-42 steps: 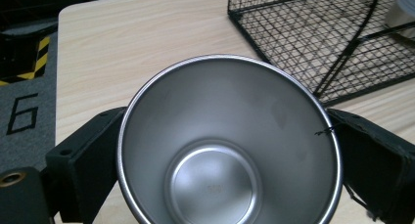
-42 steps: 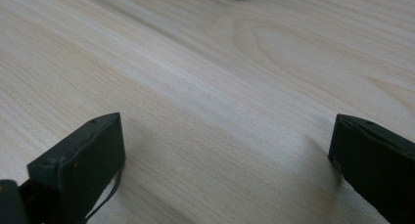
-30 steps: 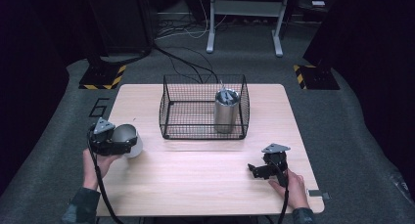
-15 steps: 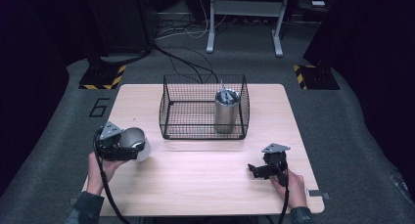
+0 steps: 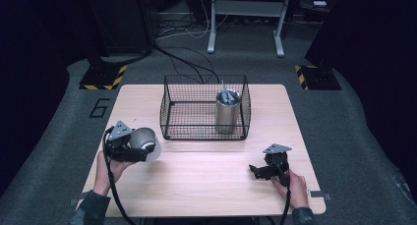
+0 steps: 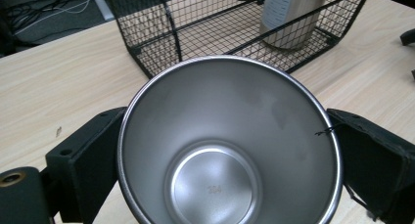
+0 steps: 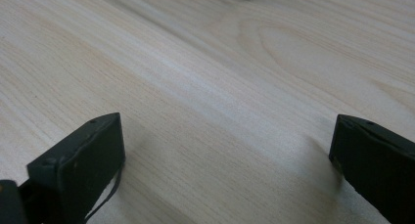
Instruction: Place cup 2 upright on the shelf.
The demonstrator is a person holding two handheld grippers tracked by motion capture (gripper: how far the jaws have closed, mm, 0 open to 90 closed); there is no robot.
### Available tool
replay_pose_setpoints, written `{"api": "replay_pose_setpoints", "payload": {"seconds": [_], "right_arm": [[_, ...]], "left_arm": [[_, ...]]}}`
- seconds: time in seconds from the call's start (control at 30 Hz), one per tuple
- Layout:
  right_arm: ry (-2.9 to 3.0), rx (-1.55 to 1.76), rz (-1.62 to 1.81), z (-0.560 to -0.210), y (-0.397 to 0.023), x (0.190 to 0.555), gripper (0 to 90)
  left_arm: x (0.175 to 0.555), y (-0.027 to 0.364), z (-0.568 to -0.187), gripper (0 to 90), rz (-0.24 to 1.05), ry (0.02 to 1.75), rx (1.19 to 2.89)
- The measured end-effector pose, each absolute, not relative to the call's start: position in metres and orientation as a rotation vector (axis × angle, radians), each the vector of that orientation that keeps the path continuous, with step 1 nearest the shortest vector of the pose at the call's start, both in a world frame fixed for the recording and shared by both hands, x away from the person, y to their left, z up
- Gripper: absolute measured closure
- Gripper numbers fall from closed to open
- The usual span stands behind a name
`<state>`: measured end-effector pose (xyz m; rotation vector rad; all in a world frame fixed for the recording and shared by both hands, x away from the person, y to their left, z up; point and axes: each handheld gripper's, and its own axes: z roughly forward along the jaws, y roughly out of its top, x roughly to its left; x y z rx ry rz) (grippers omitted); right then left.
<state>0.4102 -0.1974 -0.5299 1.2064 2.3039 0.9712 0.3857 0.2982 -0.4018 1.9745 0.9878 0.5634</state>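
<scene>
My left gripper (image 5: pixel 140 147) is shut on a steel cup (image 5: pixel 144 141) and holds it over the table's left side, in front of the basket's left corner. In the left gripper view the empty cup (image 6: pixel 227 145) opens toward the camera, clamped between both black jaws. A black wire basket (image 5: pixel 205 107) stands at the table's back middle with a tall steel tumbler (image 5: pixel 227 111) upright in its right end. My right gripper (image 5: pixel 255 170) rests low at the front right, open, with bare wood between its jaws in the right gripper view.
The wooden table (image 5: pixel 206 176) has open surface between the two grippers. Behind it on the floor lie cables (image 5: pixel 182 58), a metal stand's feet (image 5: pixel 244 38) and yellow-black striped bases (image 5: pixel 102 77).
My left gripper has carried the cup to the right and a little nearer the front. The right gripper has stayed put.
</scene>
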Motion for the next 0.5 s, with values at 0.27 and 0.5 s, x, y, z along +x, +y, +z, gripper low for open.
{"api": "replay_pose_setpoints", "payload": {"seconds": [0.27, 0.5], "right_arm": [[2.303, 1.207, 0.970, -0.530, -0.197, 0.410, 0.0], [2.303, 1.207, 0.969, -0.530, -0.197, 0.410, 0.0]], "left_arm": [[0.387, 0.286, -0.401, 6.1, 0.537, 0.965, 1.990], [0.387, 0.270, -0.396, 6.1, 0.510, 0.907, 2.009]]}}
